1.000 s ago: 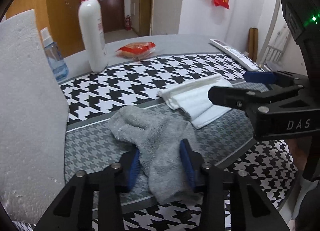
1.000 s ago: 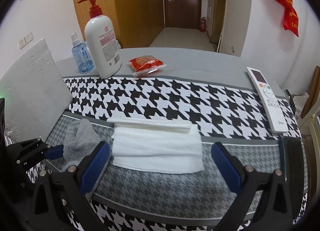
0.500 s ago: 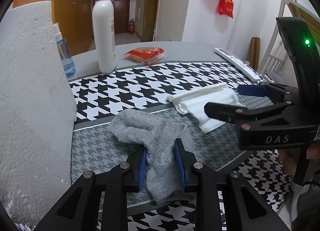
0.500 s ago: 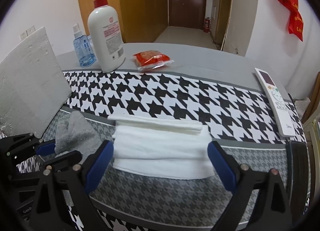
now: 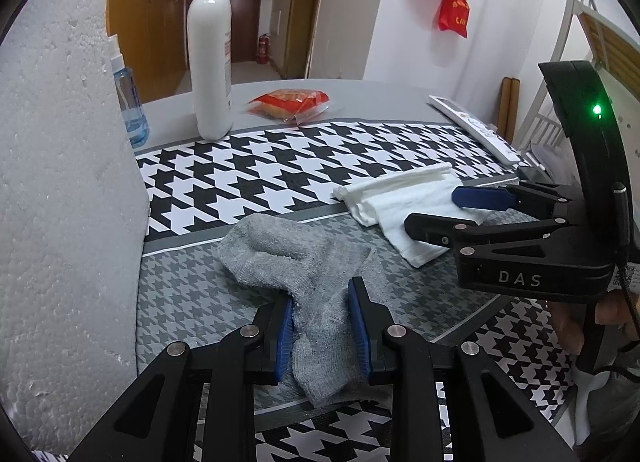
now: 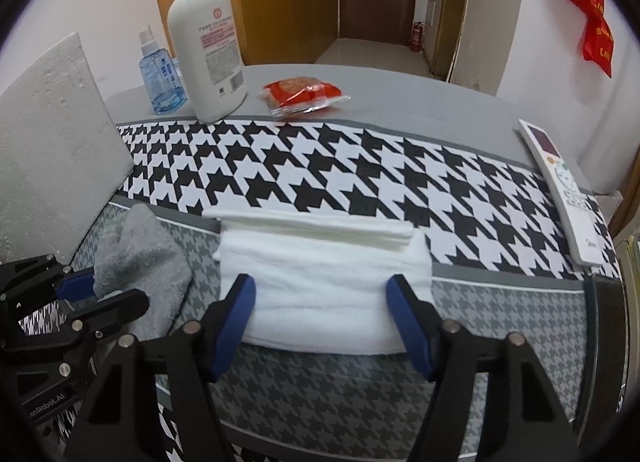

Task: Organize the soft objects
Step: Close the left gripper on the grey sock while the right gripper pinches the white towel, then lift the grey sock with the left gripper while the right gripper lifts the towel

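A grey sock (image 5: 296,262) lies crumpled on the houndstooth cloth (image 5: 304,158). My left gripper (image 5: 320,294) is closed on its near part, blue pads pressing both sides. The sock also shows at the left of the right wrist view (image 6: 140,258). A folded white towel (image 6: 320,274) lies flat beside it, also in the left wrist view (image 5: 404,198). My right gripper (image 6: 320,302) is open, its fingers straddling the towel's near edge without pinching it; it also shows in the left wrist view (image 5: 440,208).
A white foam block (image 5: 60,190) stands at the left. A pump bottle (image 6: 206,46), a blue spray bottle (image 6: 160,74) and a red snack packet (image 6: 304,96) stand at the back. A remote control (image 6: 564,190) lies at the right edge.
My left gripper closed from open onto the grey sock. My right gripper narrowed and moved forward so its fingers now straddle the white towel.
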`<state>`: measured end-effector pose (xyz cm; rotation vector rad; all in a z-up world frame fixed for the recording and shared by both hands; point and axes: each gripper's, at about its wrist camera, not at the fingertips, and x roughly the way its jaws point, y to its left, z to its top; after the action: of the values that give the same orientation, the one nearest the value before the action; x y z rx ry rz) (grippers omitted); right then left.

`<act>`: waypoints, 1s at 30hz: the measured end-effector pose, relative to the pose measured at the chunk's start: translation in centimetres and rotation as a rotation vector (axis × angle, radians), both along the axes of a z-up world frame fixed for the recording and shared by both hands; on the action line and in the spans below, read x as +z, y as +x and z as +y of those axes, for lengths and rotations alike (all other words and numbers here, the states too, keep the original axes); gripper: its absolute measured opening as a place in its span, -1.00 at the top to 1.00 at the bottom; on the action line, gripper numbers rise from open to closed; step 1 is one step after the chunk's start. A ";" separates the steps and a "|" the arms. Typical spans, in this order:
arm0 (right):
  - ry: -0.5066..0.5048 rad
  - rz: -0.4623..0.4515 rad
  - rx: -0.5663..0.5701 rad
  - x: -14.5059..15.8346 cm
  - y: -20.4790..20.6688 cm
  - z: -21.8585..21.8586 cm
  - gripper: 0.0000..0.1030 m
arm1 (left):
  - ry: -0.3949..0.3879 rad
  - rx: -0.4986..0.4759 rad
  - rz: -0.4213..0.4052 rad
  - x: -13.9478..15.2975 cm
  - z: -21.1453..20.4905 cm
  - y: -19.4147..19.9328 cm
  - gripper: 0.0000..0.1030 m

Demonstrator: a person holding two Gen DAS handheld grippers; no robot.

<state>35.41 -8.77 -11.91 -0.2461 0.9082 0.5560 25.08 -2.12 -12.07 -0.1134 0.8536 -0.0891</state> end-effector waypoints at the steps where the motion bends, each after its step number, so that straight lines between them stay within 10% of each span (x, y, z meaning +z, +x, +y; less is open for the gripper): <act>1: -0.014 -0.010 -0.002 0.0 -0.1 0.0 -0.31 | -0.002 0.001 0.001 0.0 0.0 0.0 0.46; 13: -0.039 -0.037 -0.023 0.3 -0.5 -0.7 0.84 | 0.007 -0.003 -0.018 0.2 -0.3 -0.3 0.46; 30: 0.055 -0.126 -0.089 3.8 -5.4 -3.4 0.87 | 0.048 -0.048 -0.110 1.6 -1.9 -2.1 0.46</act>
<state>30.02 -12.13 -8.14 -0.1880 0.7766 0.4775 22.93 -3.99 -10.48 -0.0424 0.7478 -0.1183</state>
